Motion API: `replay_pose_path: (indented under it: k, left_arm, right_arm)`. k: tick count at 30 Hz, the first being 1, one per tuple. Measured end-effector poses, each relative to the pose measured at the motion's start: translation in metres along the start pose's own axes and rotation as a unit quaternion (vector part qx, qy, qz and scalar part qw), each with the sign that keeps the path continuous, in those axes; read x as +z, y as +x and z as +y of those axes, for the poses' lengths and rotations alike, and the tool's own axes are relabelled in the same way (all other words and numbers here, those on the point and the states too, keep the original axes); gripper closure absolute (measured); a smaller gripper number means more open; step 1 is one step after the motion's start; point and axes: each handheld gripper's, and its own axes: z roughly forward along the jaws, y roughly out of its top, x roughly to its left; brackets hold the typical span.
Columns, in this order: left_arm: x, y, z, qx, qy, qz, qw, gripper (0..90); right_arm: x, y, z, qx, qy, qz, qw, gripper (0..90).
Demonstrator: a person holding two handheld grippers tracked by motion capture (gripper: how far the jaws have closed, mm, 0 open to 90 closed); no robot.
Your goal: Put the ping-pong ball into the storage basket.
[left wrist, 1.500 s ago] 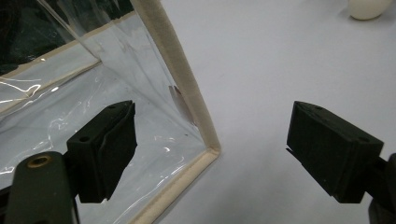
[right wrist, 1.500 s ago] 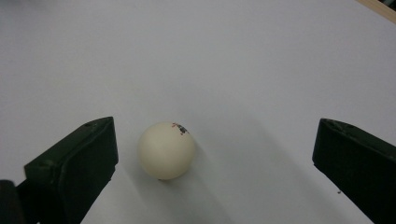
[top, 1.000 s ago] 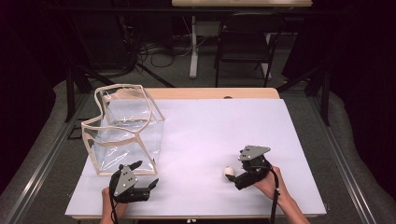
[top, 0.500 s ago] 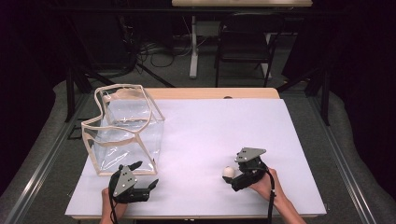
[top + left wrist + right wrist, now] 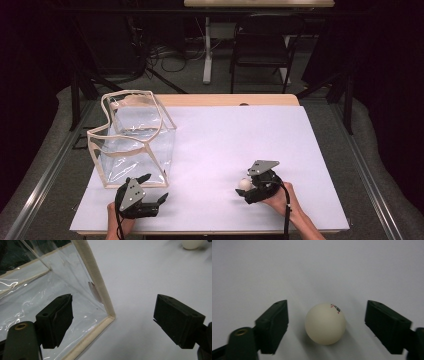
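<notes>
Now, line by line, from the jaws outward.

Right gripper [image 5: 325, 323]: its two black jaws have just been closing in, and the small cream-white plastic ball [image 5: 325, 323] sits squarely between them. There is a clear gap on either side, so no pad presses on it and nothing is gripped.

Ball: resting on the white tabletop [image 5: 225, 145], toward the near right of the high view [image 5: 244, 184], right at the tip of the right gripper [image 5: 248, 189]. A small red and dark print shows on its upper face.

Left gripper [image 5: 112, 322]: jaws spread wide, holding nothing. It hangs low at the near corner of the clear plastic bag with cream fabric edging [image 5: 96, 287]; whether a jaw touches the film I cannot tell.

Bag: standing open-topped at the left of the table [image 5: 132, 142], well apart from the ball, with the left gripper [image 5: 150, 200] just beside its near bottom edge.

Step in hand: by my reading, the pick, with the right jaws framing the ball for a pinch.

Next move: it calls for the jaws to finish closing evenly across the ball's middle. It is round and light, so an off-centre squeeze could squirt it away. After that, likely a lift and a carry left to the bag's open mouth.
</notes>
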Motion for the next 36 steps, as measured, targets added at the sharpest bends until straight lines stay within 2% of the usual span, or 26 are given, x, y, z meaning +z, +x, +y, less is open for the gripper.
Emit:
replay_pose_path:
  k: [2,7,14,22,25,36]
  left_arm:
    - [0.000,-0.001,0.000,0.001,0.000,-0.001,1.0000,16.0]
    - [-0.001,0.000,-0.001,0.001,0.002,0.001,1.0000,16.0]
    - [0.000,-0.001,-0.001,-0.001,0.004,0.000,1.0000,16.0]
    - [-0.001,0.000,-0.001,0.002,0.003,0.001,1.0000,16.1]
    - [-0.002,0.000,-0.001,0.004,0.002,0.001,1.0000,16.0]
    - [-0.002,0.000,-0.001,0.003,0.002,0.001,1.0000,16.1]
  right_arm:
    - [0.002,0.000,-0.002,0.002,0.010,0.003,0.9999,28.9]
    - [0.005,0.001,-0.004,0.002,0.027,-0.001,0.9996,38.1]
    - [0.007,0.000,-0.005,0.008,0.034,-0.004,0.9994,48.9]
    - [0.004,0.000,-0.006,0.008,0.032,-0.009,0.9994,50.5]
    - [-0.001,0.001,-0.004,0.004,0.014,-0.015,0.9998,50.5]
    - [-0.009,0.002,0.001,-0.002,-0.014,-0.026,0.9996,50.6]
